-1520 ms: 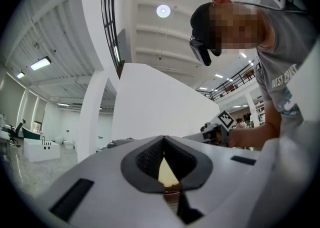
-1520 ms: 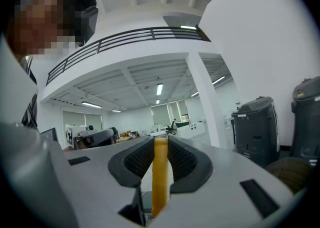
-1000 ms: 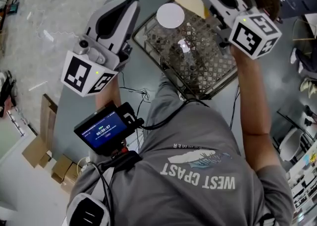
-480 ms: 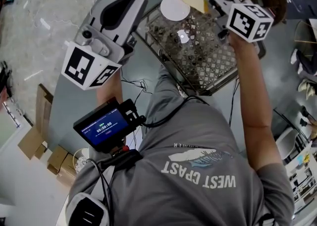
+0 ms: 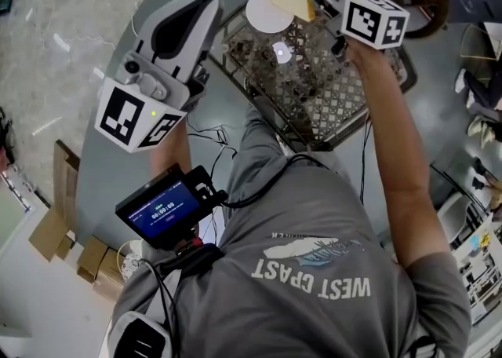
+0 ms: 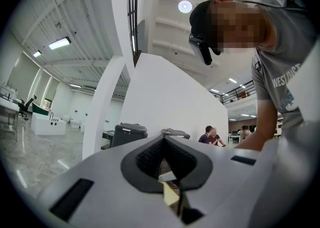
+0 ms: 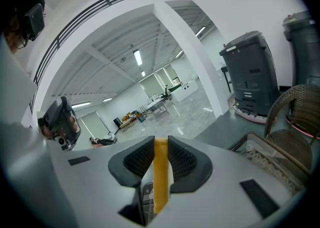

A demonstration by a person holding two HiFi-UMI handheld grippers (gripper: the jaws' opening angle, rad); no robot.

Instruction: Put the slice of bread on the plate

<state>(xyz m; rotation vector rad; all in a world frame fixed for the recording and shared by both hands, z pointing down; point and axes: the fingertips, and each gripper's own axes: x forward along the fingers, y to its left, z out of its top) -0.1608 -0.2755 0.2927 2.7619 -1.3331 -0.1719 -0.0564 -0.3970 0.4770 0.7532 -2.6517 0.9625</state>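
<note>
This looks like a big, bright work hall, maybe a lab or an office, with tall white square pillars (image 7: 200, 67), long strip lights (image 6: 60, 43) on the high ceiling, a shiny pale stone floor (image 5: 47, 50), far-off white desks (image 6: 47, 124) and people sitting (image 6: 211, 134) at the back.

The left gripper (image 6: 163, 144) points upward, its jaws closed together on nothing. A person in a grey shirt (image 6: 280, 72) leans over it; 2 people (image 6: 211, 135) sit beyond.
</note>
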